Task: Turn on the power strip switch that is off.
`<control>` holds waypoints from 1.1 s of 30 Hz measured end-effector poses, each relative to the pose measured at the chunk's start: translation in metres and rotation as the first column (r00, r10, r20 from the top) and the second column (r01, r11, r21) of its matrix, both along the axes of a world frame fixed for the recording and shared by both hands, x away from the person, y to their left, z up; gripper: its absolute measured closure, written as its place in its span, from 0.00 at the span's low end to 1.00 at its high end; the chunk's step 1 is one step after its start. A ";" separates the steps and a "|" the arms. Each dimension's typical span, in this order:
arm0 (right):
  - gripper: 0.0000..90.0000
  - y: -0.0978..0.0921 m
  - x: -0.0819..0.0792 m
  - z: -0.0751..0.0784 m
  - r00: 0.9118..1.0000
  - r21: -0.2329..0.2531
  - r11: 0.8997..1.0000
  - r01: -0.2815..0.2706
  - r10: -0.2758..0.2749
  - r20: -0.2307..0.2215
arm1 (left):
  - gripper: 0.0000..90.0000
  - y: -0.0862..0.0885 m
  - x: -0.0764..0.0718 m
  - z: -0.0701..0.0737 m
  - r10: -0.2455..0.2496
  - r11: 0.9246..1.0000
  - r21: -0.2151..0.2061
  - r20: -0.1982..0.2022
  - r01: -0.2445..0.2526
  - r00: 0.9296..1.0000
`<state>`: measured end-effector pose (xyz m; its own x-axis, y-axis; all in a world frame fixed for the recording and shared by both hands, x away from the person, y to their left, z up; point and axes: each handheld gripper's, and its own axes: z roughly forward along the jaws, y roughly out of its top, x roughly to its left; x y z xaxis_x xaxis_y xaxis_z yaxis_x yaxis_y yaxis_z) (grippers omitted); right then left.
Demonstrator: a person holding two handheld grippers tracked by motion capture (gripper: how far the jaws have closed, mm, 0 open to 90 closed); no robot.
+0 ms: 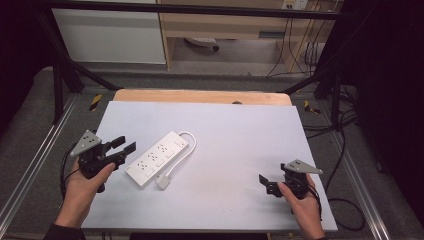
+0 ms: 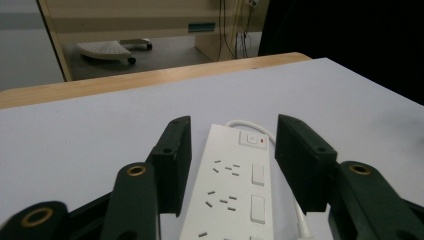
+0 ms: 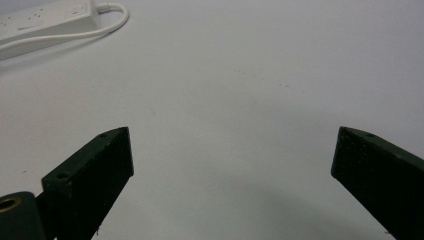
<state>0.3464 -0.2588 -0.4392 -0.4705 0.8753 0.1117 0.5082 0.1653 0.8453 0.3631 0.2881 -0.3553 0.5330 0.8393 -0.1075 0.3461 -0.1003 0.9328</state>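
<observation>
White power strip (image 1: 157, 157) lies flat on the white table top (image 1: 235, 140), left of centre, set diagonally; its cord (image 1: 186, 145) loops off the far end and runs back to a plug (image 1: 163, 182) at the near end. Left gripper (image 1: 126, 147) held just beside the strip's near-left side, jaws apart, nothing between them. Right gripper (image 1: 266, 183) sits near the front right corner, jaws wide apart, empty, well apart from the strip.
</observation>
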 end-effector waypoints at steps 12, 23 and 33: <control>0.04 0.001 -0.003 0.003 1.000 -0.008 1.000 -0.001 0.001 0.006 | 0.76 -0.010 0.007 -0.005 -0.030 0.999 0.044 -0.031 0.031 0.999; 0.04 0.000 -0.001 0.002 1.000 -0.010 1.000 -0.001 0.001 -0.002 | 0.86 -0.024 0.005 -0.008 -0.065 0.996 0.061 -0.060 0.068 0.996; 0.04 -0.001 -0.001 0.002 1.000 -0.011 1.000 0.000 0.000 -0.002 | 0.86 -0.028 0.015 -0.016 -0.063 0.997 0.044 -0.103 0.068 0.993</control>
